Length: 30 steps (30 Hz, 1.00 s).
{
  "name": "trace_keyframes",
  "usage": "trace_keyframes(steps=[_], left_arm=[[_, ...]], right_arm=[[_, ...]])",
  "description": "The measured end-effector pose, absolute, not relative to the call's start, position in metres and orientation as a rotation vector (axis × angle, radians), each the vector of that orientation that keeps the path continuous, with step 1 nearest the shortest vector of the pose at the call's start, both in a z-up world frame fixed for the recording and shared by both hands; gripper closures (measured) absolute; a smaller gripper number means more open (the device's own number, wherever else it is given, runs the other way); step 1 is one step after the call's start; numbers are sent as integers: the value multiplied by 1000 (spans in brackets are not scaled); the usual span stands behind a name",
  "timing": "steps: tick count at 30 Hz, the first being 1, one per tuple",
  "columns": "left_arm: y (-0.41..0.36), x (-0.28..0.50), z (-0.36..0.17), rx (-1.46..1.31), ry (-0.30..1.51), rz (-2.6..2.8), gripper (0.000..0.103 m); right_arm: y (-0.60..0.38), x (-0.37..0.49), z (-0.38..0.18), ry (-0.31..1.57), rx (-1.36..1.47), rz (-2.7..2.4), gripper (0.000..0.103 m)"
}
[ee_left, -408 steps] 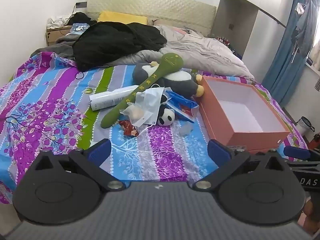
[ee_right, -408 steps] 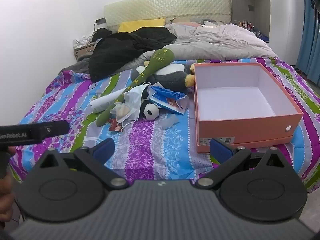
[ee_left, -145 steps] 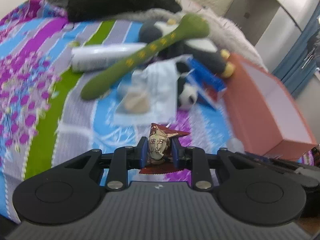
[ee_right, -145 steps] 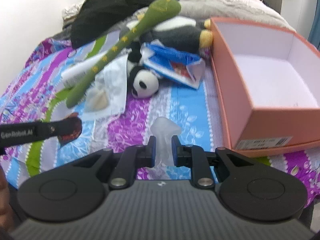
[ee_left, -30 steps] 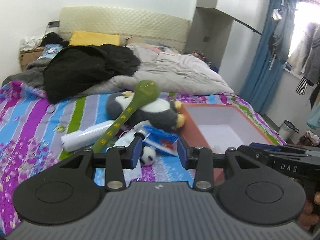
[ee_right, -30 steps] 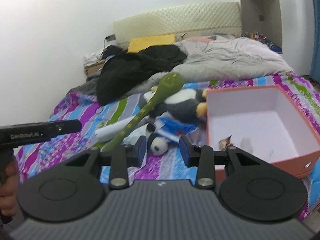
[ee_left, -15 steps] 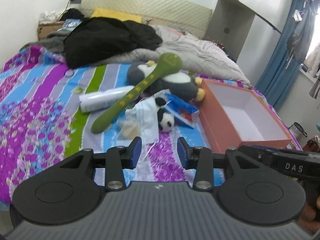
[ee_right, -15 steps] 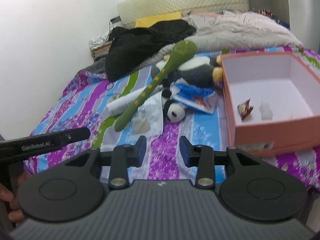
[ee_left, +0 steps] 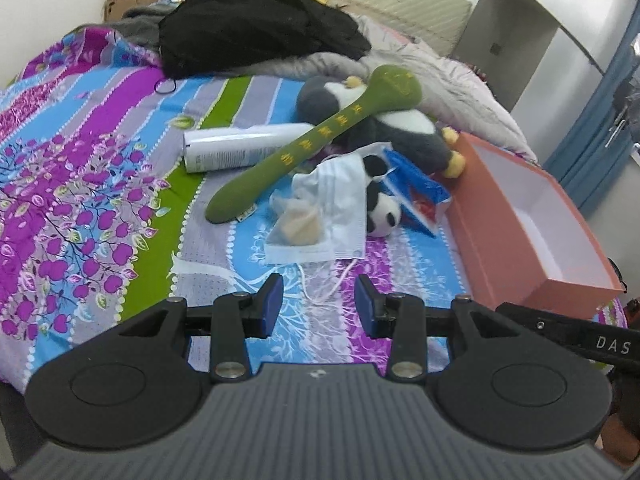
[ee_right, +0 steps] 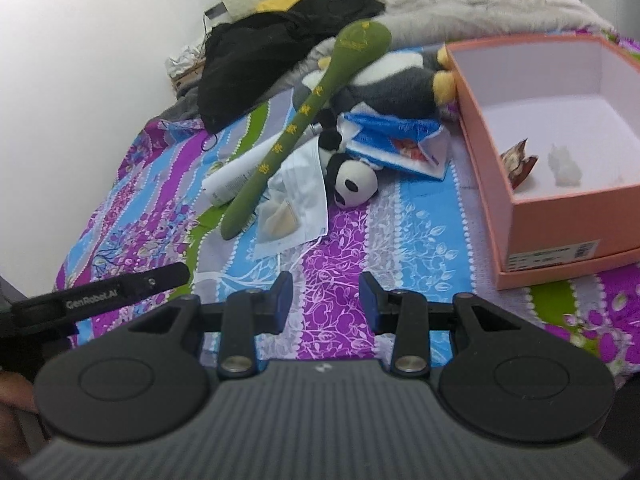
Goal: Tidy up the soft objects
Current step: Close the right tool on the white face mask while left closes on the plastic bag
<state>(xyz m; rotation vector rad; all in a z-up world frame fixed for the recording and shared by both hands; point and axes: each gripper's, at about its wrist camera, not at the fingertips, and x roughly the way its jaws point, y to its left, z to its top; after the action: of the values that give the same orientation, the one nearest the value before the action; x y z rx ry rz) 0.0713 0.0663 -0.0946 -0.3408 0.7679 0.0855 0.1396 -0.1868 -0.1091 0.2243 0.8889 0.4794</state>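
1. Two small items already lie on the floor of the orange box: a crumpled red wrapper and a clear lump. Judging by that, the box at the right side of the bed is the collecting place.
2. Both tools are empty. The left gripper has its fingers apart with only bedspread and a mask loop between them; the right gripper likewise stands parted over bare bedspread, clamped on nothing.
3. Remaining soft things sit in one heap left of the box: a face mask with a small clear packet on it, a panda toy, a blue pouch, a large grey-and-white plush, and a long green plush stick leaning across the plush and a white tube.
4. Nearest the left fingers is the mask, its ear loop trailing towards them, so it looks the likely next pick.
5. Open bedspread lies between the heap and both grippers, giving a free approach.
6. The box's near wall stands upright beside the blue pouch; anything carried over must clear that rim. The stick overlaps its neighbours and may drag them.
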Motion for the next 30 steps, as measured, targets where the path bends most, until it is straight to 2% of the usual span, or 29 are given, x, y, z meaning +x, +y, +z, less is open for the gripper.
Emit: trace_keyframes(steps=[15, 17, 19, 20, 30], left_arm=[[91, 158, -165, -368, 839, 84, 58], [95, 170, -174, -368, 849, 74, 55], [98, 180, -181, -370, 854, 74, 45], [100, 186, -184, -372, 856, 77, 44], [118, 225, -211, -403, 857, 66, 42]], right_arm=[[-154, 224, -161, 1003, 297, 503, 62], [-149, 235, -168, 1018, 305, 506, 62], [-144, 246, -174, 1032, 309, 507, 62], [-141, 250, -177, 1039, 308, 509, 62], [-117, 284, -203, 1083, 297, 550, 62]])
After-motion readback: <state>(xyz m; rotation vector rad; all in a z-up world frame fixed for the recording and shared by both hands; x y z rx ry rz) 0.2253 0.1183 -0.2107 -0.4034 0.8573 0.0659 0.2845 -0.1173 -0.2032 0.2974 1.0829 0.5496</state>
